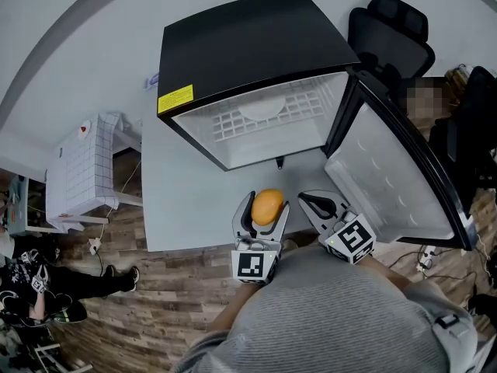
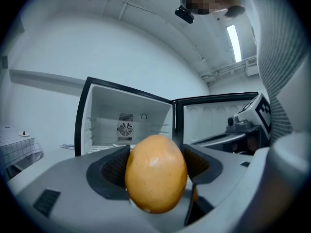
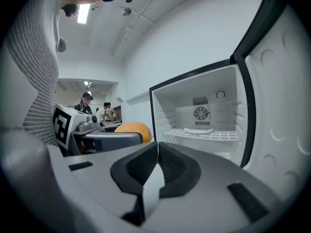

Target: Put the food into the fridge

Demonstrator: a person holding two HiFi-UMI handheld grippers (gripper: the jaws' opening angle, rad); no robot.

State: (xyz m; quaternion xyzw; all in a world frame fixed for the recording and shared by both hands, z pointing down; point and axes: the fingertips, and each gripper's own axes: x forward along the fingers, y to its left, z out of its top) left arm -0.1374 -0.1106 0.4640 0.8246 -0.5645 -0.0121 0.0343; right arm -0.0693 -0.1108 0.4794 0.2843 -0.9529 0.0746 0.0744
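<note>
My left gripper [image 1: 265, 208] is shut on an orange, egg-shaped fruit [image 1: 267, 206], which fills the space between its pads [image 2: 156, 173]. It is held just in front of the small black fridge [image 1: 256, 49], whose door [image 1: 396, 177] stands swung open to the right. My right gripper [image 1: 311, 201] hovers beside the left one, near the door, its jaws pressed together with nothing between them [image 3: 156, 165]. Inside the fridge a white wire shelf [image 3: 204, 134] carries a flat white plate [image 3: 198, 129]. From the right gripper view the fruit [image 3: 132, 129] shows at the left.
The fridge stands on a grey tabletop [image 1: 186, 193] over a wood floor. A white checked crate [image 1: 78, 169] sits to the left. A black office chair [image 1: 392, 26] stands behind the fridge door. People stand in the background [image 3: 87, 103].
</note>
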